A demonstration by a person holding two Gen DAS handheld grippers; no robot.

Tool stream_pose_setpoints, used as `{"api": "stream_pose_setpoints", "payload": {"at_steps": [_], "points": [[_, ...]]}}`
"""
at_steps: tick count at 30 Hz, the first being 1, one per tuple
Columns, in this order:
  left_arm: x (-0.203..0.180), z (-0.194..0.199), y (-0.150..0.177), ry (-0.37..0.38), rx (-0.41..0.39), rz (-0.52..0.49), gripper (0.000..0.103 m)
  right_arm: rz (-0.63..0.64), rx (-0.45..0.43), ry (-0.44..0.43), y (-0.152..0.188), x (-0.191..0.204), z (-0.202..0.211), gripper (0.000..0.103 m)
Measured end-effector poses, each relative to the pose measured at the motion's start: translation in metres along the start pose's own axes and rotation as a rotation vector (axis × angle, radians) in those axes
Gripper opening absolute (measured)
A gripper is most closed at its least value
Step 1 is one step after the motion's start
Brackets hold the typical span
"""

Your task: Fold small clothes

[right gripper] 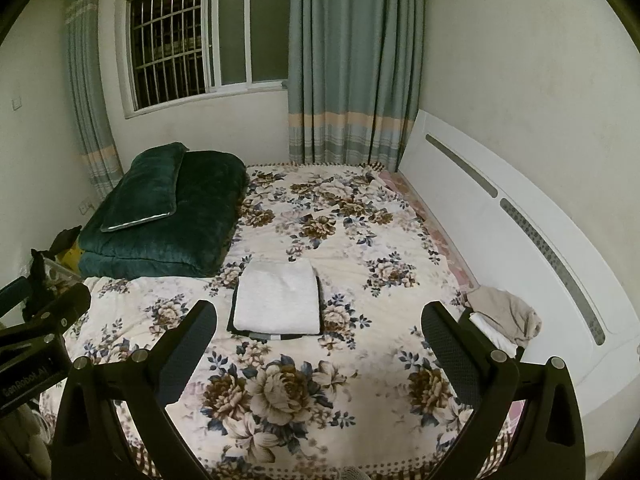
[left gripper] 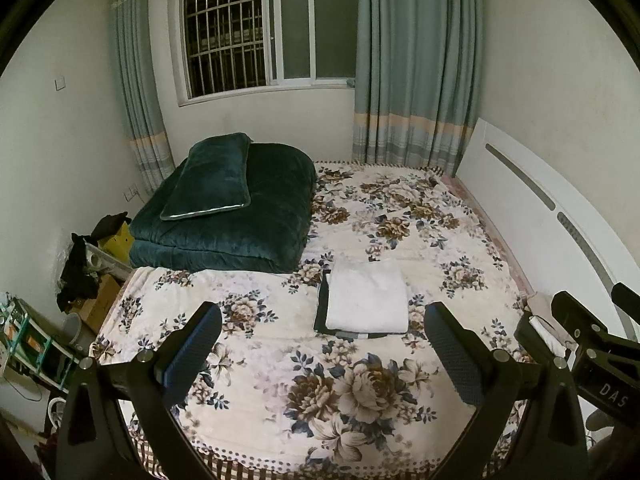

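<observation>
A folded white garment (left gripper: 366,296) lies on top of a folded dark garment (left gripper: 321,306) in the middle of the floral bedspread (left gripper: 360,392); the stack also shows in the right wrist view (right gripper: 278,300). A crumpled beige and white pile of small clothes (right gripper: 504,314) lies at the bed's right edge by the headboard. My left gripper (left gripper: 322,344) is open and empty, held above the bed in front of the stack. My right gripper (right gripper: 320,344) is open and empty, to the right of the left one, its body visible in the left wrist view (left gripper: 592,344).
A folded dark green quilt (left gripper: 240,216) with a green pillow (left gripper: 210,178) sits at the bed's far left. A white headboard (right gripper: 520,232) runs along the right side. Boxes and clutter (left gripper: 88,264) stand on the floor at left. Window and curtains are behind.
</observation>
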State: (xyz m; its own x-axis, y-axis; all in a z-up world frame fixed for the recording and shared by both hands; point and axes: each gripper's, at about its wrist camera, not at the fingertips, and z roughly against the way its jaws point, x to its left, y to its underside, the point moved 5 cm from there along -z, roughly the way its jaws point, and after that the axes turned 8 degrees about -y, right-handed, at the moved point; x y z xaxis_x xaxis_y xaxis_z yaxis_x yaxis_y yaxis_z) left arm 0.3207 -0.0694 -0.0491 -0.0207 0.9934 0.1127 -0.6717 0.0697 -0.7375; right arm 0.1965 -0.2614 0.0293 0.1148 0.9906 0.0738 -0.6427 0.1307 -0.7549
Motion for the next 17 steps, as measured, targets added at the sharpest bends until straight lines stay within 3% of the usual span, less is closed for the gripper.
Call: {"api": "stream_pose_setpoints", "payload": {"at_steps": [17], "points": [[0.0003, 0.0030, -0.0006, 0.001, -0.005, 0.002, 0.103, -0.001, -0.004, 0.001, -0.0022, 0.0093, -0.0006, 0.103]]}}
